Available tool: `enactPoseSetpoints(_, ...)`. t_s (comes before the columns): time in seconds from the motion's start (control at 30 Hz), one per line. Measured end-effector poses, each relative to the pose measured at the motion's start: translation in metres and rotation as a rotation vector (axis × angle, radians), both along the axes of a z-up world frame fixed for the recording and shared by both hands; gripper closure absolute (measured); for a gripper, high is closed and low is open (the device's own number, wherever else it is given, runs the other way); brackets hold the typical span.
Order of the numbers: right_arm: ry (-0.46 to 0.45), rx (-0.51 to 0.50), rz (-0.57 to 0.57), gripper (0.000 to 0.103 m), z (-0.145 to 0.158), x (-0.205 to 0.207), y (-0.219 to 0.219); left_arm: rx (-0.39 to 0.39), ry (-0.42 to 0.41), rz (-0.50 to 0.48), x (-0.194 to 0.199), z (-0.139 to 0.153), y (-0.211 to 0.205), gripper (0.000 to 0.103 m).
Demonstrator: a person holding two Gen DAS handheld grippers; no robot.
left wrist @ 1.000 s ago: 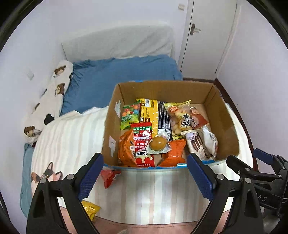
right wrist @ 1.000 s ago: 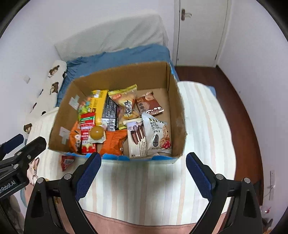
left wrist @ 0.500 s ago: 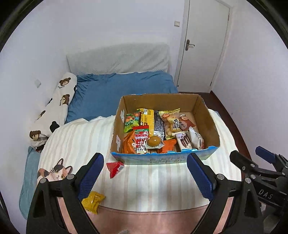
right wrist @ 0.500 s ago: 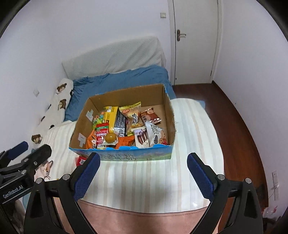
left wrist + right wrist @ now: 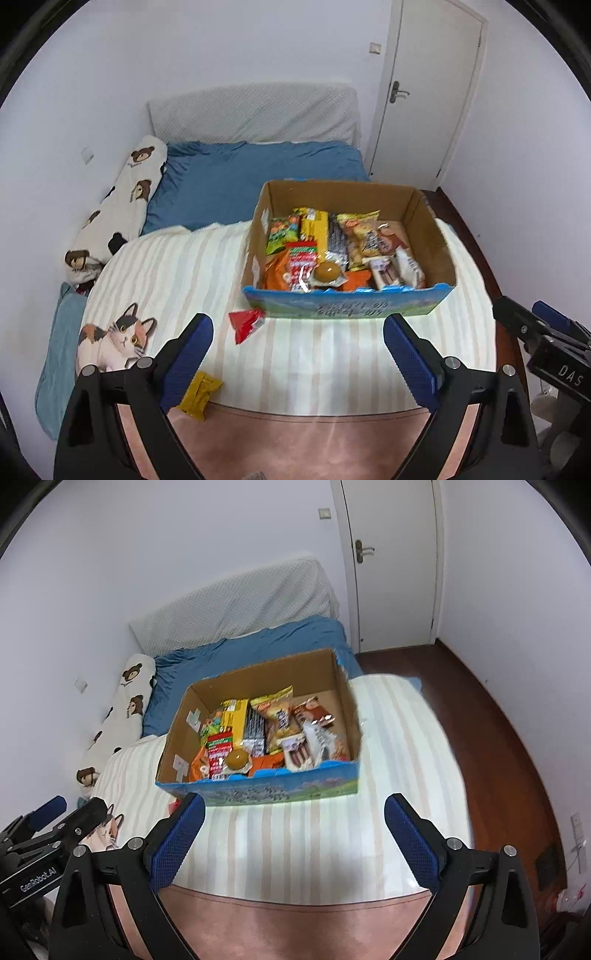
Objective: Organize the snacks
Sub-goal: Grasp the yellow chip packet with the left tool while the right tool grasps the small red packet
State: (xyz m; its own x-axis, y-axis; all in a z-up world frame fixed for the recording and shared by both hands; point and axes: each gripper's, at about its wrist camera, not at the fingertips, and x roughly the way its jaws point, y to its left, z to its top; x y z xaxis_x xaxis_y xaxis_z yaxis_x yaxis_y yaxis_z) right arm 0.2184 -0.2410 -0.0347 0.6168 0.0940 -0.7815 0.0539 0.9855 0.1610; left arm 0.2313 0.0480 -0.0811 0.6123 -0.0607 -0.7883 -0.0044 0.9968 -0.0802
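Note:
An open cardboard box [image 5: 430, 225] with a blue printed front stands on the striped bed cover, filled with several snack packets; it also shows in the right wrist view [image 5: 343, 690]. A red packet [image 5: 245, 323] lies on the cover just left of the box's front corner. A yellow packet [image 5: 199, 395] lies near the bed's front edge, beside my left finger. My left gripper [image 5: 297, 354] is open and empty, held back above the bed's front edge. My right gripper [image 5: 293, 836] is open and empty, also in front of the box.
The striped cover [image 5: 177, 266] has a cat print [image 5: 114, 339] at the left. A bear-print pillow [image 5: 122, 206] and blue sheet [image 5: 243, 173] lie behind. A white door [image 5: 391, 561] and wooden floor [image 5: 491, 731] are to the right.
Both grippers have pulled back and up from the box, so it looks smaller and the blue front, the red and the yellow packets have come into view. Both stay open.

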Motion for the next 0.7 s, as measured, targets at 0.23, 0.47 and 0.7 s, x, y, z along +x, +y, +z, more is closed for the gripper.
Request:
enactPoseSetpoints(0.23, 0.119, 0.102, 0.102, 0.003, -0.060, 0.014, 0.033, 0.022, 0.105, 0.092, -0.005, -0.054, 0.048, 0.008)
enactPoseSetpoints(0.47, 0.286, 0.177, 0.259, 0.004, -0.149, 0.037, 0.109, 0.074, 0.306, 0.194, -0.010, -0.151, 0.124, 0.009)
enactPoseSetpoints(0.7, 0.384, 0.225, 0.321, 0.036, -0.206, 0.067, 0.174, -0.019, 0.467, 0.116, 0.009, -0.218, 0.140, 0.009)
